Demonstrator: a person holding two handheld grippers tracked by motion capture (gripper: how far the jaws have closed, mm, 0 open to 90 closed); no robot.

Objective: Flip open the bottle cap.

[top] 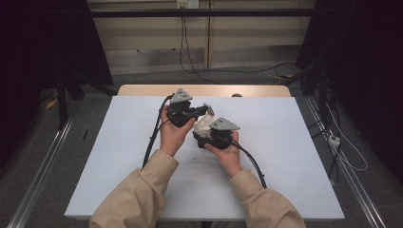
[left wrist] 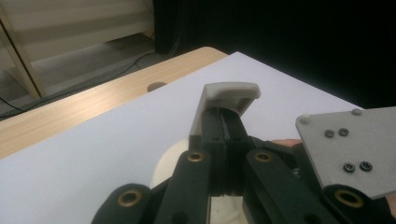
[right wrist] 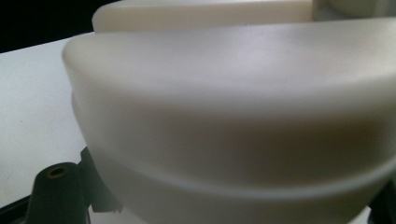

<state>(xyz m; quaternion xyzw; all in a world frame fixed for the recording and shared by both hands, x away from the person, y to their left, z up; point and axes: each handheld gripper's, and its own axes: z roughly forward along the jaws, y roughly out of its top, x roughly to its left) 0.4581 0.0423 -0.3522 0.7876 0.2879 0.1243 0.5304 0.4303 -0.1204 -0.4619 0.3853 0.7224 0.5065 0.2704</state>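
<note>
Held above the middle of the white table (top: 119,156), between both hands: a cream plastic container (top: 203,124), lifted clear of the surface.

Nearest, the right gripper (top: 207,134), cupped from below in the right hand (top: 227,151), its grey plate on top and black cable trailing back past the sleeve. Clamped on the container's body; in the right gripper view the rounded cream wall (right wrist: 233,121) looms so close that it hides the jaw tips, with a second cream edge behind it. Contents not visible in that view.

Just beyond and to the left, the left gripper (top: 197,113), gripped by the left hand (top: 172,133), pointing rightward at the container's upper end. Jaws pinched together on a thin, pale hinged flap (left wrist: 229,100), which stands up from the container and bends over the jaw tips like a small hood. Below the black linkage, a rounded cream part of the container (left wrist: 166,165) visible; inside unseen, so whether anything is in it cannot be told. The other gripper's grey plate close at the right of that view.

Farther back, the bare wooden strip (top: 204,90) of the tabletop with a small round hole. Beyond that, grey floor (top: 228,76) with loose cables and a pale wall.
</note>
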